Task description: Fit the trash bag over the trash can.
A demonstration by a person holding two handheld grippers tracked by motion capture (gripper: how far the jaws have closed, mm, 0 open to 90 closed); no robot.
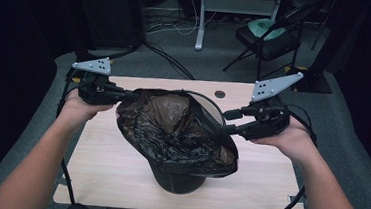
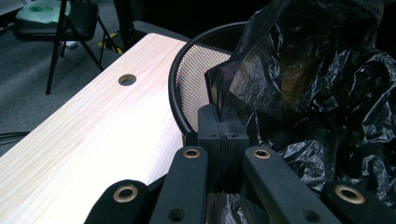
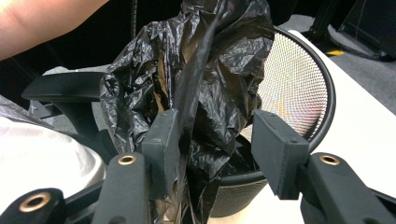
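1. I see a black bin bag [image 1: 171, 128] sitting in the mouth of a black mesh wastebasket [image 1: 180, 179], crumpled and bunched, with its film spread over most of the opening and draped over the near rim.
2. The wastebasket stands upright near the middle of the pale wooden desk [image 1: 113, 164], towards my side. In the left claw view part of its far mesh wall [image 2: 196, 79] is bare of plastic; I cannot see anything in the basket other than the bag.
3. My left claw [image 1: 126, 94] is pinched tight on the bag's edge at the basket's left side; in the left claw view the two pads are pressed together with a flap of film [image 2: 224, 88] rising from between them.
4. My right claw [image 1: 227, 122] is at the basket's right rim with its jaws spread apart. In the right claw view a fold of the bag [image 3: 205, 93] hangs between them, lying against one pad [image 3: 161, 147], while the other pad [image 3: 278, 149] stands clear beside the mesh.
5. The desk has a round cable hole [image 1: 219, 93] near its far edge.
6. Beyond it, on the grey carpet, stands a folding chair [image 1: 269, 38] with a greenish thing on its seat.
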